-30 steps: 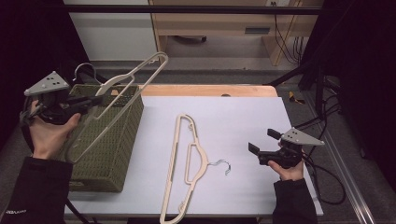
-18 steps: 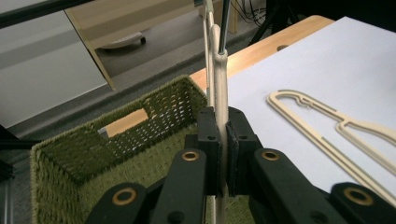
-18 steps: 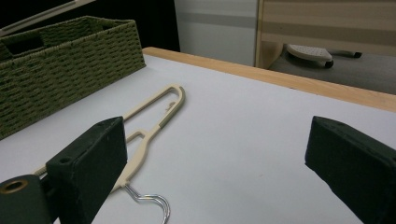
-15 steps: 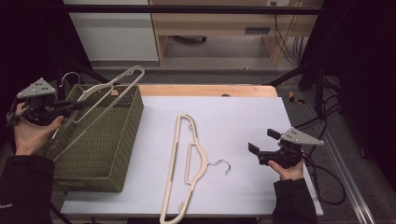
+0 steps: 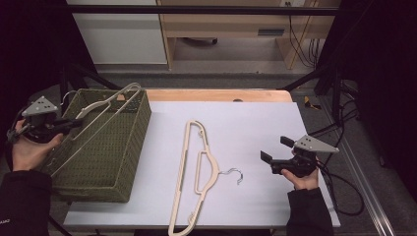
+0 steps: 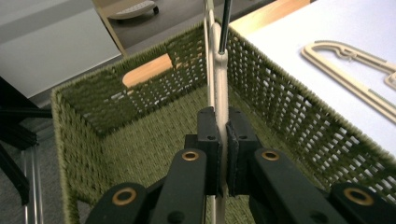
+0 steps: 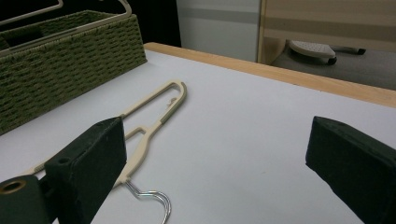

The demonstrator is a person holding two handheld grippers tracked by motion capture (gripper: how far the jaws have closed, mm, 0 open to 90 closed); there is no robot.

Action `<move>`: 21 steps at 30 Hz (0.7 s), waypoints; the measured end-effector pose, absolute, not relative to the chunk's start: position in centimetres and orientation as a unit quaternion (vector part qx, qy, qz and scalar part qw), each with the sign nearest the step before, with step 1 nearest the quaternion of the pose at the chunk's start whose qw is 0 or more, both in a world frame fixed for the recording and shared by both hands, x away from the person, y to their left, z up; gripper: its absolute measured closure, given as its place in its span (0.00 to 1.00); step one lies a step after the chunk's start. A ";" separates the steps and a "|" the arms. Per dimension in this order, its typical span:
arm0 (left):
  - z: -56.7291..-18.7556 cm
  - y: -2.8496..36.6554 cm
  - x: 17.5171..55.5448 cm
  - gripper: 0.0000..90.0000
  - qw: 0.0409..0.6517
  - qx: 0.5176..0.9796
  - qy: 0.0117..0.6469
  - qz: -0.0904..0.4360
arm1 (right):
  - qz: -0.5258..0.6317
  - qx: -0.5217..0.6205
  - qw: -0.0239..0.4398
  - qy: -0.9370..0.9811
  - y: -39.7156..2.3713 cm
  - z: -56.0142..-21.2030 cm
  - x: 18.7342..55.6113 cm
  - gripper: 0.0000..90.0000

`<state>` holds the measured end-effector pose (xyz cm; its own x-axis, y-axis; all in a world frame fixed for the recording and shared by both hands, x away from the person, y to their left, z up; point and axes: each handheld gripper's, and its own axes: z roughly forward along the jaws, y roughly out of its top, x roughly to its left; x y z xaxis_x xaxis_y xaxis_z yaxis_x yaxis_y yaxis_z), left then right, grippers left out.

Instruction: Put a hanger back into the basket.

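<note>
Hanger (image 5: 101, 110) number one sits clamped between the pads of my left gripper (image 6: 223, 140), slanting across the green woven basket (image 5: 129, 142) with its far end at the back rim. My right gripper (image 5: 273, 153) hovers over the white table (image 5: 255, 123), jaws wide apart and empty, near the second hanger (image 5: 196, 167) lying flat there.

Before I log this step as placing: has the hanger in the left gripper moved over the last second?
Yes. The held hanger, clamped in the left gripper, has dropped lower, toward the rim of the green basket, and shifted toward the table's left edge.
</note>
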<state>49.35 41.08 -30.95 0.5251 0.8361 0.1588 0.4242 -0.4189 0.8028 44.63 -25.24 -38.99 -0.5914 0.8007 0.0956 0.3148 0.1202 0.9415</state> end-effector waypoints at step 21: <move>-36.9 38.5 49.7 0.95 0.298 0.824 0.407 0.260 | 0.533 0.391 0.224 0.716 -25.1 -39.1 44.7 0.06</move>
